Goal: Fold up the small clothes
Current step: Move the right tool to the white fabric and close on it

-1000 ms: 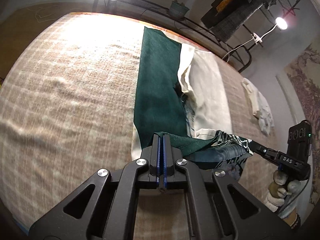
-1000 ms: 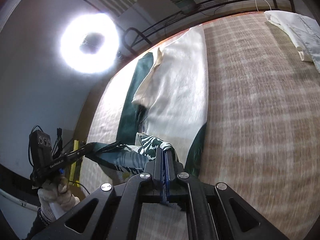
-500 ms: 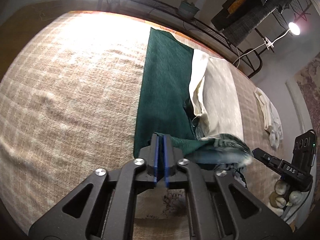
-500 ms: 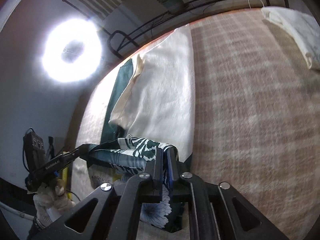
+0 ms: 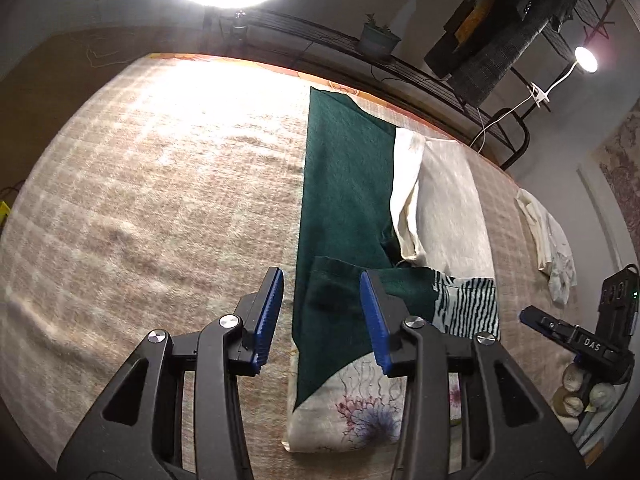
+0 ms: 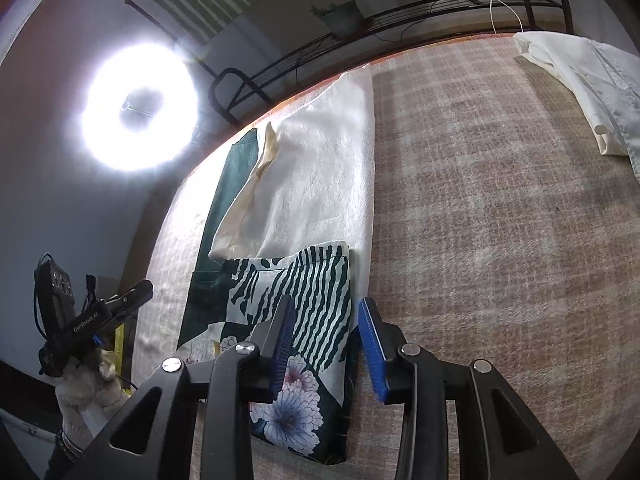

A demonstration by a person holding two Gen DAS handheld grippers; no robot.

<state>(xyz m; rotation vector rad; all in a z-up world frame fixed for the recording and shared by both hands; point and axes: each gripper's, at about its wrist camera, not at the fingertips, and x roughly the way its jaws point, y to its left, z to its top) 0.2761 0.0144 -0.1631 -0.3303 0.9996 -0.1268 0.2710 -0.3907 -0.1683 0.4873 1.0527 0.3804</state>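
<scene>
A long garment, dark green (image 5: pixel 344 184) on one side and cream (image 5: pixel 444 196) on the other, lies flat on the plaid blanket (image 5: pixel 160 208). Its near end is folded back, showing striped (image 5: pixel 468 304) and floral (image 5: pixel 368 412) print. My left gripper (image 5: pixel 322 320) is open just above the folded green corner. My right gripper (image 6: pixel 326 342) is open over the striped and floral fold (image 6: pixel 312 292). The right gripper also shows in the left wrist view (image 5: pixel 576 340); the left one shows in the right wrist view (image 6: pixel 100 312).
A pale folded cloth lies on the blanket to the right (image 5: pixel 548 236), also in the right wrist view (image 6: pixel 592 80). A metal bed rail (image 5: pixel 360 64) and a ring light (image 6: pixel 138 108) stand beyond the far edge.
Both grippers were shut on the garment's end and carried it forward. Now both have opened and the end lies folded flat on the garment.
</scene>
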